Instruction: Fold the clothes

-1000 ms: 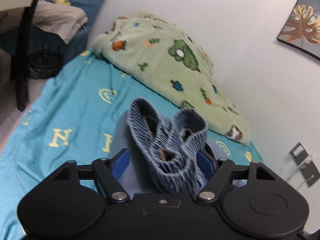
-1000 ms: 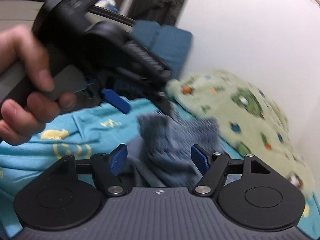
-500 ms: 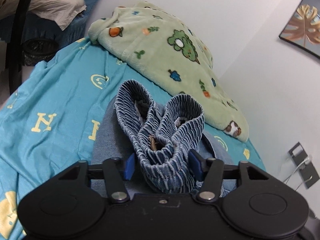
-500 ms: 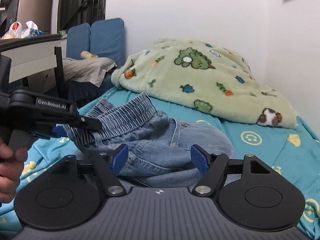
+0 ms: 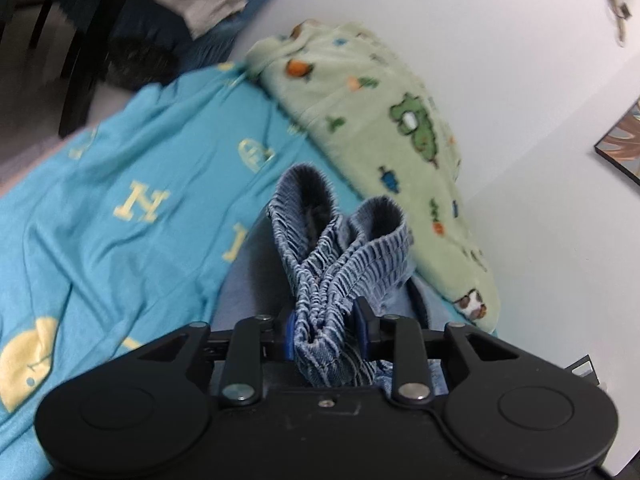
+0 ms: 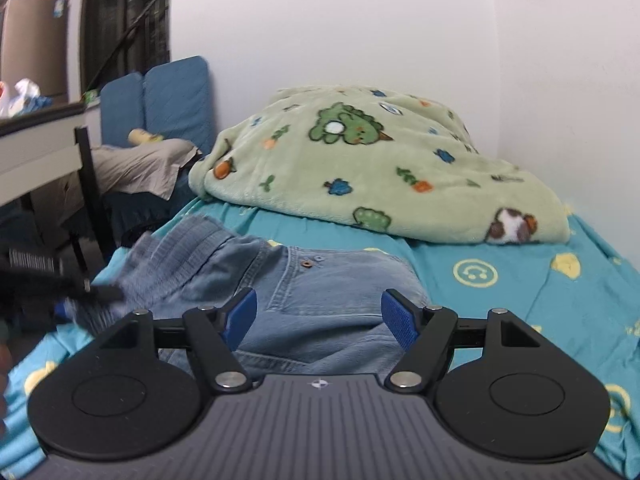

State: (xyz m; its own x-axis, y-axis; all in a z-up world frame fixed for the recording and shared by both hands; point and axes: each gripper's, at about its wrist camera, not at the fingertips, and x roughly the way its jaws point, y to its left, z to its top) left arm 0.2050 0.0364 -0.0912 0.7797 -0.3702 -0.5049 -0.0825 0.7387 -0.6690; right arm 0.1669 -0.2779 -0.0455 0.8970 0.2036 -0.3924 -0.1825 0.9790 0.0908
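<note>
Bedroom, turquoise bed sheet point(image 6: 520, 304) | jeans point(image 6: 340, 280) heaped mid-bed, short of green blanket point(image 6: 360, 168) | left tool point(image 5: 324, 326) closing on bunched elastic waistband point(image 5: 340, 256), pads pressing | right tool point(image 6: 318, 314) gaping, empty, over denim | risk: bunched grip drags layers, fold goes crooked.

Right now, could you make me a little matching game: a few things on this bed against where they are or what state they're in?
Things:
1. elastic waistband
2. green blanket
3. right gripper
4. bedsheet

States:
A. heaped by the wall
B. pinched between closing jaws
C. turquoise, under the jeans
D. jaws apart, empty, over denim

Pairs: 1-B, 2-A, 3-D, 4-C
</note>
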